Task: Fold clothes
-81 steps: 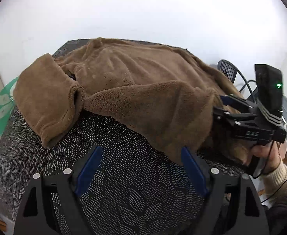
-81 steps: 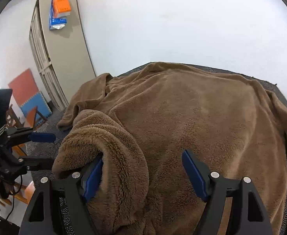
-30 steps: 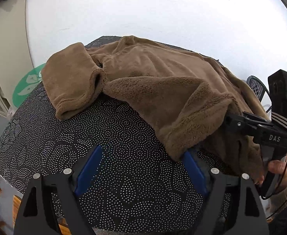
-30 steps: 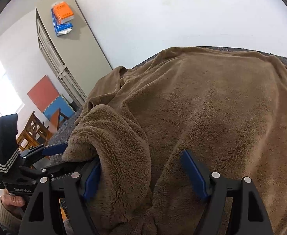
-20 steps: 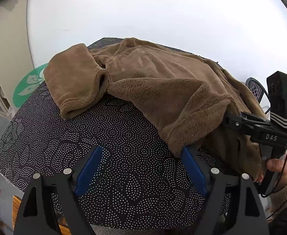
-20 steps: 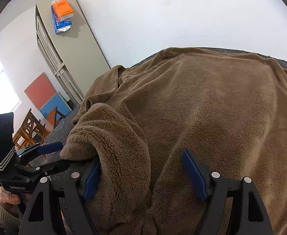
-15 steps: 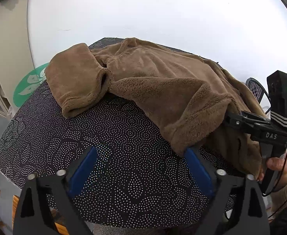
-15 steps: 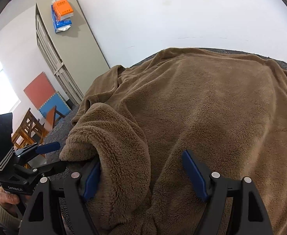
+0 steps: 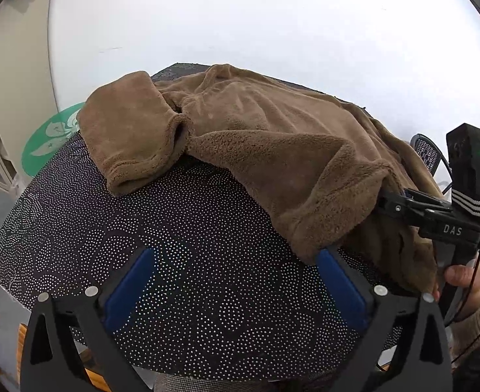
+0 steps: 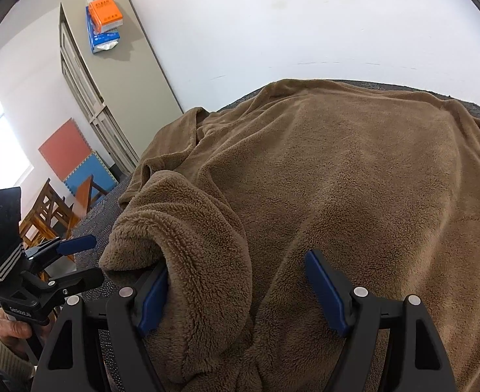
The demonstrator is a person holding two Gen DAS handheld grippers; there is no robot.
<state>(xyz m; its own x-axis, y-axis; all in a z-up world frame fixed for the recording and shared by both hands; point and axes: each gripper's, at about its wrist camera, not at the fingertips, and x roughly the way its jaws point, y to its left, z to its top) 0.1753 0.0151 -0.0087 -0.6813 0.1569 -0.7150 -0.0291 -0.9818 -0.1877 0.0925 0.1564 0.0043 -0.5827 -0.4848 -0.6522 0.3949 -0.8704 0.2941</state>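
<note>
The brown fleece garment [image 9: 272, 137] lies spread on the dotted black counter [image 9: 174, 235]. The left claw [image 9: 236, 281] has edged closer, spread wide, its right finger touching a sleeve cuff; the right claw [image 10: 236, 290] stays released, straddling that sleeve.

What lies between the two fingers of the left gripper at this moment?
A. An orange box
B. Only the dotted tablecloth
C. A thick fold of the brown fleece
B: the left gripper is open over the bare dotted tablecloth; the brown fleece garment only reaches its right finger.
</note>
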